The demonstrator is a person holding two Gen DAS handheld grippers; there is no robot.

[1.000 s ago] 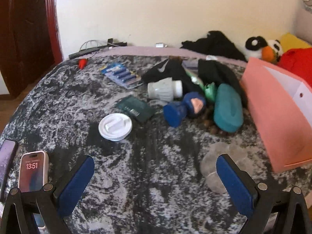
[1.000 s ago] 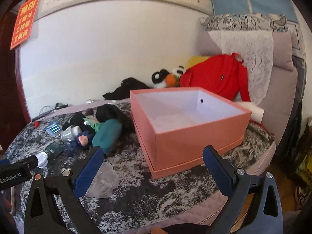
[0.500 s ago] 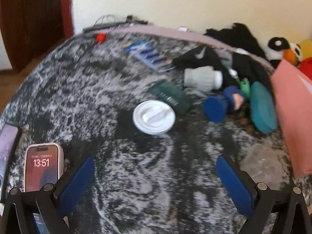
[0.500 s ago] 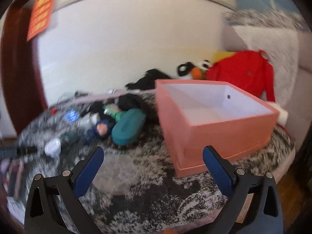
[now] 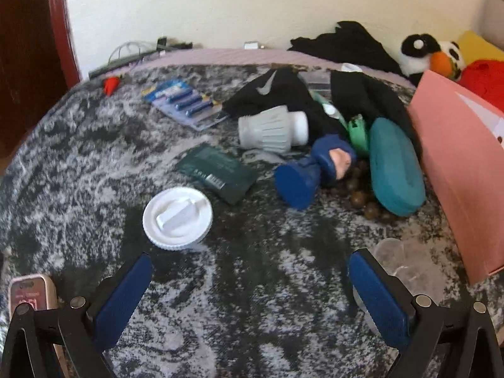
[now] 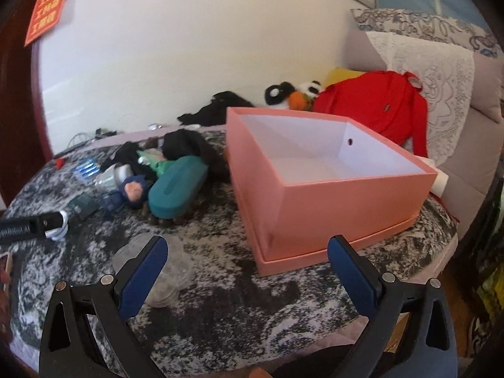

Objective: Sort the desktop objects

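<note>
My left gripper (image 5: 250, 269) is open over the grey patterned cover, a little in front of a white round lid (image 5: 177, 218). Past it lie a dark green packet (image 5: 217, 172), a blue figurine (image 5: 315, 170), a grey-white bulb (image 5: 272, 129), a teal case (image 5: 393, 165), brown beads (image 5: 362, 200) and a battery pack (image 5: 186, 102). My right gripper (image 6: 247, 256) is open too, in front of the empty pink box (image 6: 330, 201). Clear plastic cups (image 6: 157, 264) lie by its left finger. The left gripper's body (image 6: 31, 225) shows at the left edge.
A phone (image 5: 31, 294) lies at the near left. Black clothing (image 5: 362, 94) sits behind the pile, with a panda plush (image 5: 422, 52), a red bag (image 6: 378, 104) and pillows (image 6: 441, 72) along the wall. The cover's front edge (image 6: 315, 343) is close below my right gripper.
The left gripper has swung back right and moved nearer the pile, so the phone has slid toward the corner. The right view turned left, then partly back; the box sits centred again.
</note>
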